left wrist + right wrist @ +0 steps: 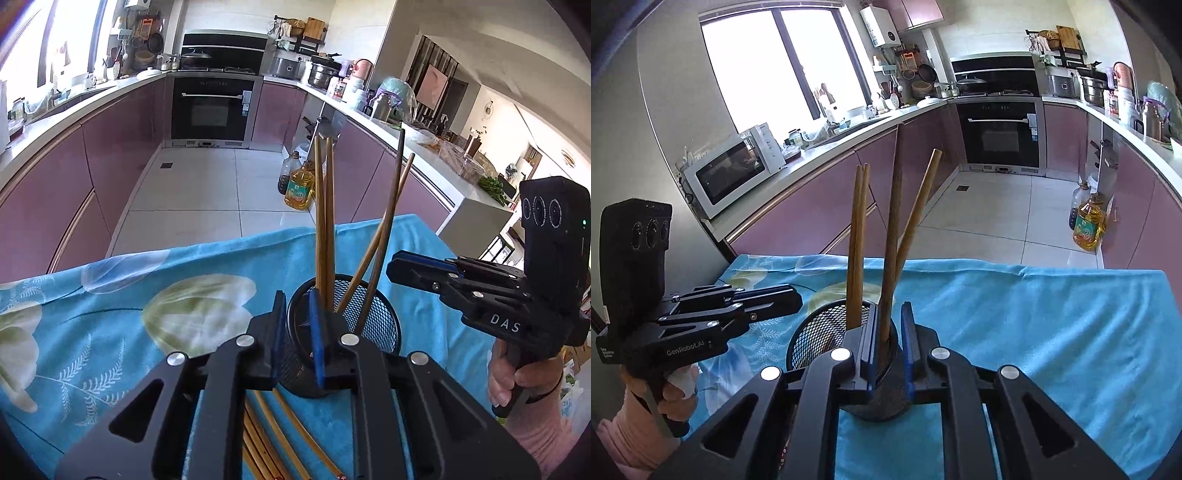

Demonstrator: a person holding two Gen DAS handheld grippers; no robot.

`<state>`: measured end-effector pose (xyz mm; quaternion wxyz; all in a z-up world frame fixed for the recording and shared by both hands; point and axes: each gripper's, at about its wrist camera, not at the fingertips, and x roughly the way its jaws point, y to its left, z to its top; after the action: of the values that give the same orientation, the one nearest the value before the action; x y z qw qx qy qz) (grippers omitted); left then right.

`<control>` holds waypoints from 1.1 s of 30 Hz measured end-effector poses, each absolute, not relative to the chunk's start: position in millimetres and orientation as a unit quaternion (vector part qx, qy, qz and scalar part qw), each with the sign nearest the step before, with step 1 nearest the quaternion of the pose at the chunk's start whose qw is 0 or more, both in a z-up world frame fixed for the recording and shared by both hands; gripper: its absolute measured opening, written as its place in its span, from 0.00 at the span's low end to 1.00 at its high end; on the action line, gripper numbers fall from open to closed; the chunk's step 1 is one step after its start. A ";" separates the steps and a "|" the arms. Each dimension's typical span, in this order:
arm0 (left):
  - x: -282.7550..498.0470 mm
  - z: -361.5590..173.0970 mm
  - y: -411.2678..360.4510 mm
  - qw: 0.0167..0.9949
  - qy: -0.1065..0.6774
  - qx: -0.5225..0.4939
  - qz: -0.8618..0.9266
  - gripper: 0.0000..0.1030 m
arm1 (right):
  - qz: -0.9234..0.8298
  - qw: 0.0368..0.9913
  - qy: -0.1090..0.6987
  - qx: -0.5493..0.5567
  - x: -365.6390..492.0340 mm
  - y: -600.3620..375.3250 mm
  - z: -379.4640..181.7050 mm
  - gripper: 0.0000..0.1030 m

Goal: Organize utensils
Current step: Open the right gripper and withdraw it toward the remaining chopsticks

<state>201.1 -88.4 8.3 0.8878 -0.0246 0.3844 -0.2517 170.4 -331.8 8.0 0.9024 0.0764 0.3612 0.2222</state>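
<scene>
A black mesh cup (373,325) stands on the blue cloth and holds several wooden chopsticks (325,221) upright. My left gripper (297,328) sits at the cup's near left rim, jaws a little apart; whether they pinch the rim I cannot tell. More chopsticks (280,435) lie on the cloth under it. In the right wrist view the cup (820,332) is just ahead, and my right gripper (890,332) has its jaws slightly apart around a chopstick (892,258) standing in the cup. The right gripper also shows in the left wrist view (417,269), and the left gripper in the right wrist view (786,299).
The blue flowered cloth (110,314) covers the table, whose far edge drops to a tiled kitchen floor. Purple cabinets line both sides, with an oven (212,107) at the back. Oil bottles (299,184) stand on the floor. A microwave (735,170) sits on the left counter.
</scene>
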 end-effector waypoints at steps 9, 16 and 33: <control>190.0 1.7 -78.8 0.889 0.380 -0.033 -0.254 0.18 | 0.227 0.905 0.353 0.072 191.0 -313.0 7.6 0.11; 182.9 -7.3 -61.9 0.891 0.380 -0.047 -0.245 0.18 | 0.234 0.903 0.355 0.066 196.6 -303.5 2.0 0.21; 124.2 -51.3 -31.5 0.892 0.398 0.004 -0.213 0.24 | 0.273 0.906 0.322 0.025 93.2 -315.9 15.7 0.31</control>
<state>124.2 -31.5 -51.3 0.8925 0.0043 0.3978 -0.2127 93.2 -315.9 15.7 0.9062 0.0249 0.3220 0.2729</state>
